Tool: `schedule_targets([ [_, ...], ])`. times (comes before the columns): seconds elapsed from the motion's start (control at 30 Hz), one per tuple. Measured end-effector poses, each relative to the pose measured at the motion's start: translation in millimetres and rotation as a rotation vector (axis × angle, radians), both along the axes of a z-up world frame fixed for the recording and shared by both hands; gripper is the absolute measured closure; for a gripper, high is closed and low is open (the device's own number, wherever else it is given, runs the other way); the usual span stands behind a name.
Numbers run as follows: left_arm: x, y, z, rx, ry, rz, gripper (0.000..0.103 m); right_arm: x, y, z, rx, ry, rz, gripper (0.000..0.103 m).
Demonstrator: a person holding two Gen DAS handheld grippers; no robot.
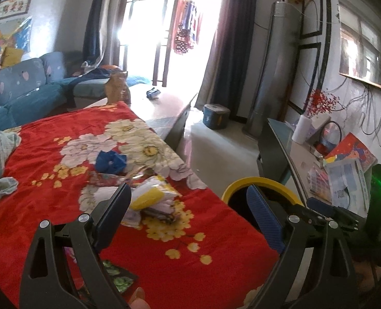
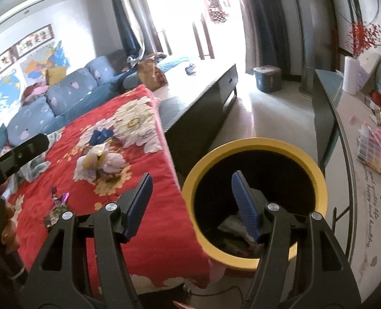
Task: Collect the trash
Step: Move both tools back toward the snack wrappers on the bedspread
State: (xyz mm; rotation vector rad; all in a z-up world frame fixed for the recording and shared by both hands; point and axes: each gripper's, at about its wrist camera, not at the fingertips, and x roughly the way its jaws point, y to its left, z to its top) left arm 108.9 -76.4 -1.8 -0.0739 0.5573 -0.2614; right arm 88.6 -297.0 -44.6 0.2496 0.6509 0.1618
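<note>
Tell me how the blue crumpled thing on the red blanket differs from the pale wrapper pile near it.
The blue crumpled piece is one solid dark colour; the pale wrapper pile mixes white, yellow and lilac. The blue piece is smaller and lies farther from the yellow-rimmed bin. Both rest loose on the red blanket, neither held.

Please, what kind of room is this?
Most likely a home living room: a blue sofa along the wall, glass balcony doors with dark curtains, and a low table under a red floral cloth.

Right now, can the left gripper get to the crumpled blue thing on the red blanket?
Probably yes. The left gripper has open, empty jaws, and the blue wrapper lies ahead on the red blanket; only the low yellow-and-white wrapper pile lies between.
</note>
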Motion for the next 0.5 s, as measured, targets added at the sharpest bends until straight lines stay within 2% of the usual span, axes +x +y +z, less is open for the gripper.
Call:
schedule_targets([
  [0.5,-2,47,-5,-0.024,0.014,0.11,0.014,3,50,14,-0.027,-0.019,0.134,0.047],
])
